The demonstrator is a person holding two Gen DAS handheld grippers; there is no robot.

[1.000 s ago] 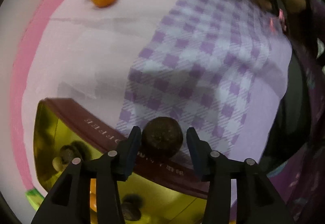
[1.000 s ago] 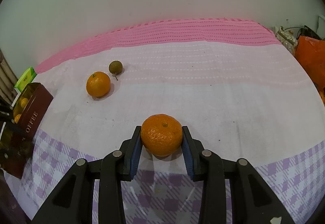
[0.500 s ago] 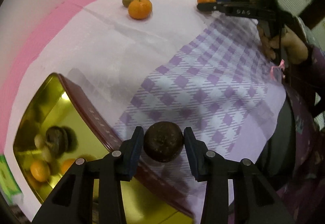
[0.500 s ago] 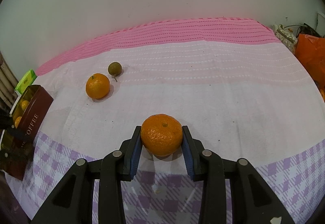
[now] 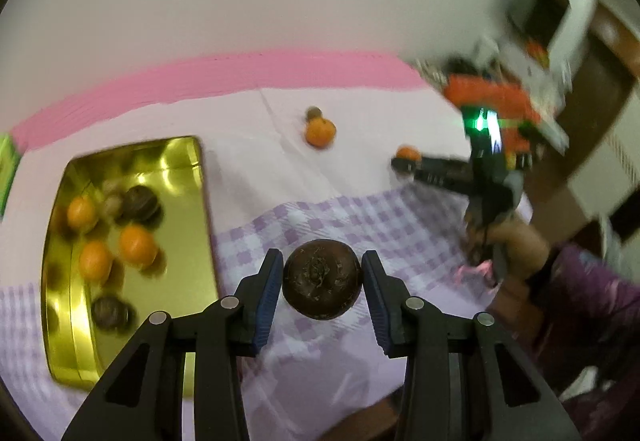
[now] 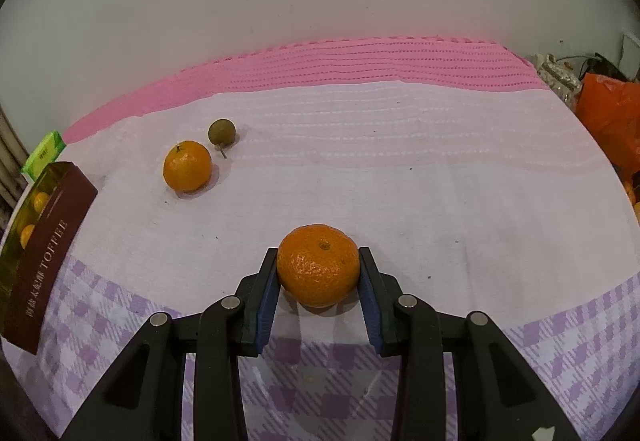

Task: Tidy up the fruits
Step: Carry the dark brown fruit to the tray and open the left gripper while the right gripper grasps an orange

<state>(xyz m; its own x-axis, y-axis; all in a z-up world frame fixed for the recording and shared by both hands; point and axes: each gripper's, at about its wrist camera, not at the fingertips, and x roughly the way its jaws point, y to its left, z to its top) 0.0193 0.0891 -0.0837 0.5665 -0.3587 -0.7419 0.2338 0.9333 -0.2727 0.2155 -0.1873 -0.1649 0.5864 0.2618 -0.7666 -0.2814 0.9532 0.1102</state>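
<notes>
Golden metal lines the open tin (image 5: 188, 241), which sits at the left of the table on a cloth (image 6: 400, 181) that is pink, white and purple-checked. Inside it lie three oranges and a few dark round fruits, blurred in the left wrist view. The left gripper (image 5: 322, 281) is clamped on a dark brown fruit (image 5: 322, 279), held up over the checked part of the cloth, just right of the tin. The right gripper (image 6: 319, 269) is closed on an orange (image 6: 319, 265) that rests on the white part of the cloth. Farther back, well apart from both grippers, a second orange (image 6: 187, 165) lies just beside a small green-brown fruit (image 6: 221, 131). An orange plastic bag (image 6: 612, 113) sits at the right edge.
</notes>
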